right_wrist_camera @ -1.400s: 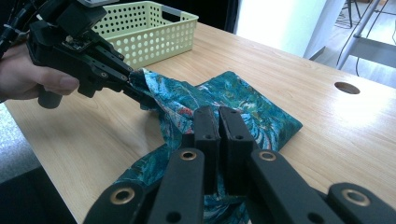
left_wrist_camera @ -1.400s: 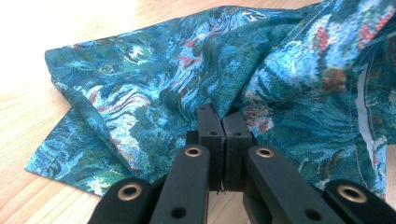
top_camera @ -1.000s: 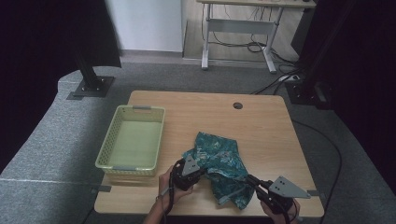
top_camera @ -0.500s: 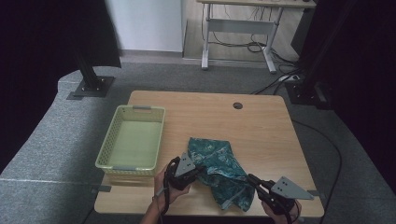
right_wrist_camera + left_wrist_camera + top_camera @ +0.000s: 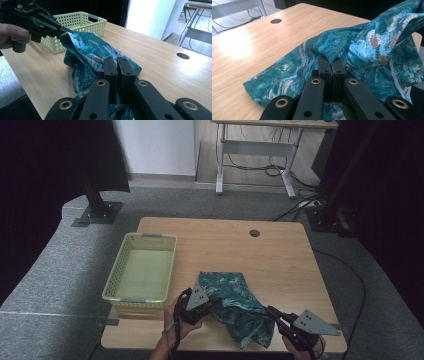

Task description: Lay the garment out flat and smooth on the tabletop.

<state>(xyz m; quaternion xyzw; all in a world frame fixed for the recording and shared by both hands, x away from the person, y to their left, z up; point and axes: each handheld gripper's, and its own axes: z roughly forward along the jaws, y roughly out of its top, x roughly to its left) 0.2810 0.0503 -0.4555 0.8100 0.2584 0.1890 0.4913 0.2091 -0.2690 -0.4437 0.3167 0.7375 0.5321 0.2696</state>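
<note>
Grippers first: two of them, one in each of the person's hands, both clamped tight on the same piece of fabric. So that's one teal patterned cloth (image 5: 235, 304), lying at the near edge of the one wooden table (image 5: 280, 255), a bit right of the basket. The left gripper (image 5: 212, 305) has its jaws pinched together on the cloth's near left edge, and from the left gripper view you can see the fabric bunched up right at the jaw tips, lifted a little off the wood. The right gripper (image 5: 272, 312) has its jaws closed on the cloth's near right corner, same deal, fabric gathered between the pads. Between the two grips the cloth sags and folds over itself, with its far part flat on the tabletop.

One pale green plastic basket (image 5: 142, 270) sits at the table's left side, just beside the cloth but not touching it. One round cable hole (image 5: 254, 233) in the tabletop toward the far edge, well apart from everything.
</note>
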